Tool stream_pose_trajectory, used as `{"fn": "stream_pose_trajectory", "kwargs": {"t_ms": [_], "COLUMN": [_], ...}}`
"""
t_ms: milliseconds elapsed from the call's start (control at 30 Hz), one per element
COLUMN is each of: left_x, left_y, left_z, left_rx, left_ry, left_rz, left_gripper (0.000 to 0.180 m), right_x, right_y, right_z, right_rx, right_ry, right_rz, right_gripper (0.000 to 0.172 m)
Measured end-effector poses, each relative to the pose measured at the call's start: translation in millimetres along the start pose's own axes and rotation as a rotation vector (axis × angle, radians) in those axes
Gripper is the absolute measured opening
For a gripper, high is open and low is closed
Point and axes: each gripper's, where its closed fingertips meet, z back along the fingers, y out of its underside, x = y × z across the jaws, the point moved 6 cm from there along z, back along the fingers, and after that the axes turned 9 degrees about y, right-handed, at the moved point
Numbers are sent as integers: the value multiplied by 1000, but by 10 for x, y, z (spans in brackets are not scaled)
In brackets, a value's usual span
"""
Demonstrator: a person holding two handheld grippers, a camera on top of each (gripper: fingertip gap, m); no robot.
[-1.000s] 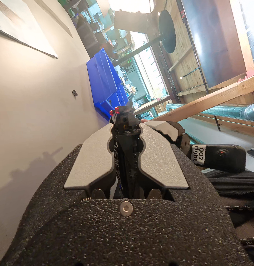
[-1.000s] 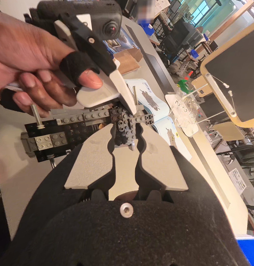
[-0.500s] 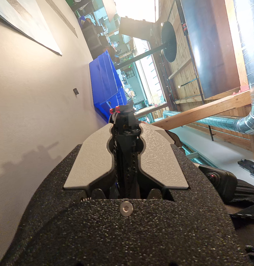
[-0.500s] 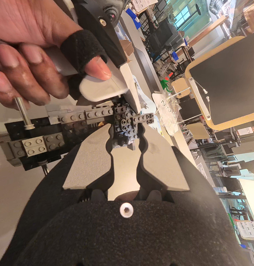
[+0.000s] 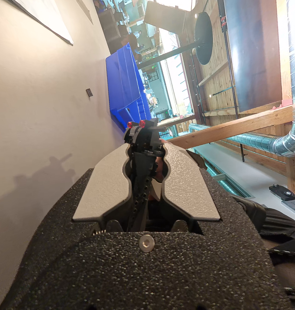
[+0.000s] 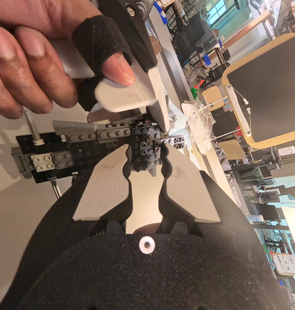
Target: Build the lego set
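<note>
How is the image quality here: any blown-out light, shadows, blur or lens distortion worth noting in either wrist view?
Left wrist view: windows behind the blue bin blow out; soft shadows on the table; fisheye bends the duct.
Right wrist view: hand slightly soft; brick model dim but readable; background curves.

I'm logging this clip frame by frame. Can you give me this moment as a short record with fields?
Left gripper: closed on the dark brick model, end-on
Right gripper: closed on the model's dark grey block, from the side
Model: black and grey, two red studs, held off the table
Hand: works the left gripper
Nearby: blue bin, clear bag, booklet
</note>
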Motion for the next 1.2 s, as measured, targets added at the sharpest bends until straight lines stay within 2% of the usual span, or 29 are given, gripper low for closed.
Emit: {"fn": "stream_pose_trajectory", "kwargs": {"t_ms": [1200], "left_x": [-84], "left_y": [47], "left_z": [-19], "left_rx": [47], "left_ry": [-80], "left_rz": [-132], "left_gripper": [31], "right_x": [-71], "right_y": [2], "right_z": [13], "right_rx": [-35], "right_ry": [-43], "right_rz": [24], "right_gripper": [32]}}
